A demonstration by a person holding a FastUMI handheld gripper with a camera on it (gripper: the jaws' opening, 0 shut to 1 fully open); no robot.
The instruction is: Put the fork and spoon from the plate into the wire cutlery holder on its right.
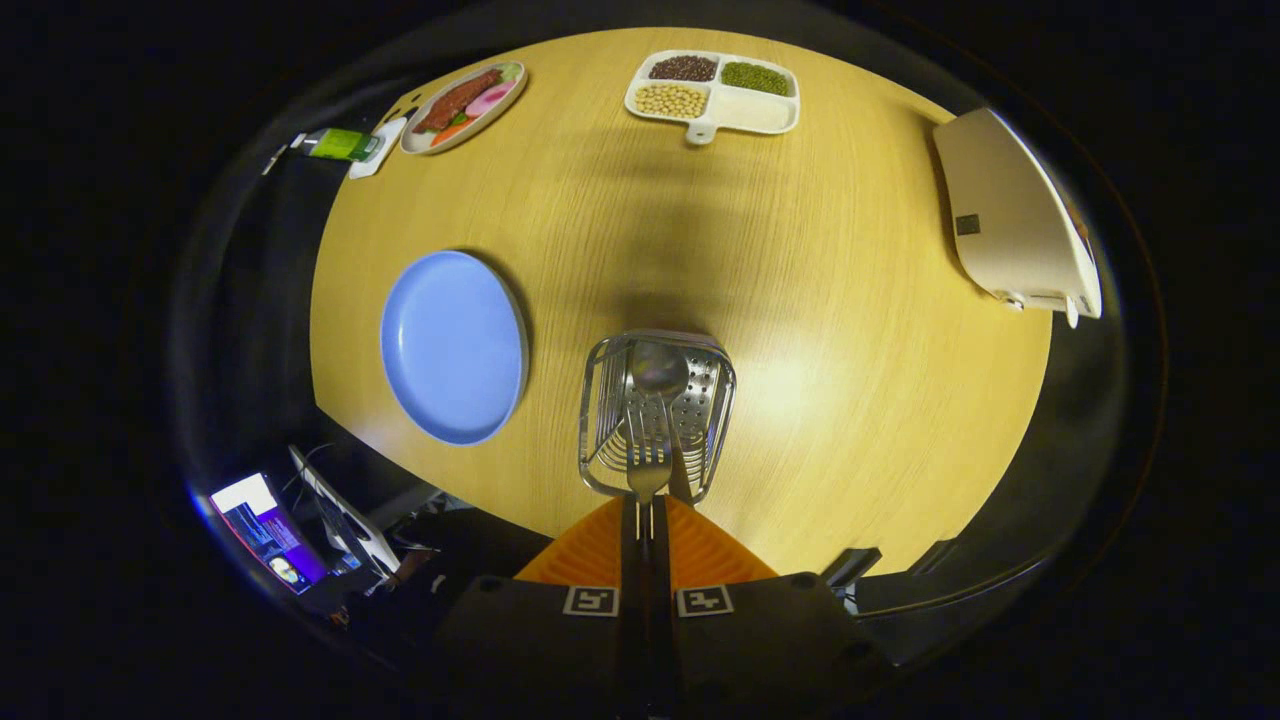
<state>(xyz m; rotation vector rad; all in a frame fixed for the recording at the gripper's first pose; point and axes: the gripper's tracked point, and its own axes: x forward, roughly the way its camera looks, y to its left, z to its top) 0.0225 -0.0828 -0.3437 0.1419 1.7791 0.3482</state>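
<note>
Silver metal fork [648,455] sits pinched by its handle between my two fingers, which press together on it, tines reaching over the wire cutlery holder [655,415] just ahead. Inside that holder lies the silver spoon [658,370]. Left of it, the round blue plate [453,345] rests bare on the wooden table [850,300].

Fork [648,462] handle being hidden between pressed-together fingers [700,550] of gripper [647,515]; only tines and neck being shown. Spoon [658,372] handle being covered by fork inside wire cutlery holder [720,400]. Holder's near rim being partly masked by fingertips. Screen [265,530] below table edge [420,470] being seen blurred, contents too small to tell. Green item [340,144] at far table corner being left unidentifiable.
</note>
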